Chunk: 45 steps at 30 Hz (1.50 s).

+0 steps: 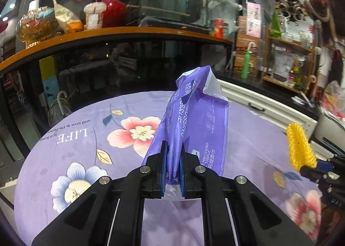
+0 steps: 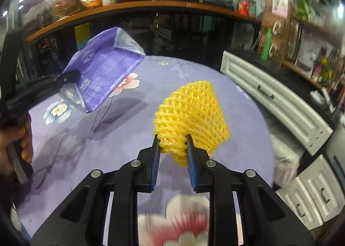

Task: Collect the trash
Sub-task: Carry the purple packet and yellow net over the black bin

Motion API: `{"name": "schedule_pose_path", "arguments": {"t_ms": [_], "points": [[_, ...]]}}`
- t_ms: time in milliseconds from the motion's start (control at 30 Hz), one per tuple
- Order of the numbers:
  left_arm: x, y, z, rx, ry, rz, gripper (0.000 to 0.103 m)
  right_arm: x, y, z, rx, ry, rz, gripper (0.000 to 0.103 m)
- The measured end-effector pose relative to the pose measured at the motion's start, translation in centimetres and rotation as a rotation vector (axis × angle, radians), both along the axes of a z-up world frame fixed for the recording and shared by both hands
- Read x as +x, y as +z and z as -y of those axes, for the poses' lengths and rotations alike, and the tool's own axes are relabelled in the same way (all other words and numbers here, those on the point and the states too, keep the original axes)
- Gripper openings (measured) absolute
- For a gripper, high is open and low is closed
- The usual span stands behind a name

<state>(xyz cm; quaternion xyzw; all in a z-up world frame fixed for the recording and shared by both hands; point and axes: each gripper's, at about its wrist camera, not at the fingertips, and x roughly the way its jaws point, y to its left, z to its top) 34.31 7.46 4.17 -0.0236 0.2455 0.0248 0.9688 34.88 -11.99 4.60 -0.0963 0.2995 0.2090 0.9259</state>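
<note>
My left gripper [image 1: 173, 146] is shut on an empty purple tissue wrapper [image 1: 194, 120], which stands up above the round table with the lilac flowered cloth [image 1: 86, 129]. In the right wrist view the same wrapper [image 2: 103, 73] hangs at the left from the left gripper [image 2: 71, 78], with a hand [image 2: 13, 138] on its handle. My right gripper [image 2: 172, 140] is shut on a yellow foam net sleeve [image 2: 192, 112], squeezed at its lower end and lifted off the cloth. The net [image 1: 299, 146] also shows at the right edge of the left wrist view, held by the right gripper [image 1: 310, 166].
A curved dark counter with an orange top [image 1: 129, 30] rings the far side of the table, carrying a red vase [image 1: 112, 6] and jars. White panelled cabinets [image 2: 276, 99] stand to the right, with cluttered shelves [image 1: 286, 60] behind them.
</note>
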Motion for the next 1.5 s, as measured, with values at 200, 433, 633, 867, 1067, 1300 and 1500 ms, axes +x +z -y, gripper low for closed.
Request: {"name": "schedule_pose_path", "arguments": {"t_ms": [200, 433, 633, 867, 1067, 1300, 1500], "points": [[-4.7, 1.2, 2.9, -0.002, -0.041, 0.016, 0.01, -5.6, 0.1, 3.2, 0.05, -0.023, 0.003, 0.024], [-9.8, 1.4, 6.2, -0.046, -0.079, 0.011, 0.01, -11.2, -0.7, 7.7, 0.126, -0.096, -0.019, 0.024], [-13.6, 1.3, 10.3, -0.008, -0.114, 0.035, 0.01, -15.2, -2.0, 11.7, 0.16, -0.157, -0.039, 0.024], [-16.1, 0.6, 14.4, -0.003, -0.183, 0.032, 0.01, -18.2, -4.2, 15.7, 0.188, -0.239, -0.074, 0.024], [-17.1, -0.2, 16.9, -0.013, -0.239, 0.018, 0.01, -19.6, -5.9, 18.6, 0.182, -0.311, -0.096, 0.024], [-17.6, -1.7, 20.3, -0.009, -0.318, -0.014, 0.01, -18.9, -8.8, 21.0, 0.125, -0.368, -0.131, 0.025], [-18.1, -3.0, 21.9, 0.008, -0.359, -0.036, 0.01, -16.7, -12.6, 22.5, 0.114, -0.399, -0.216, 0.025]]}}
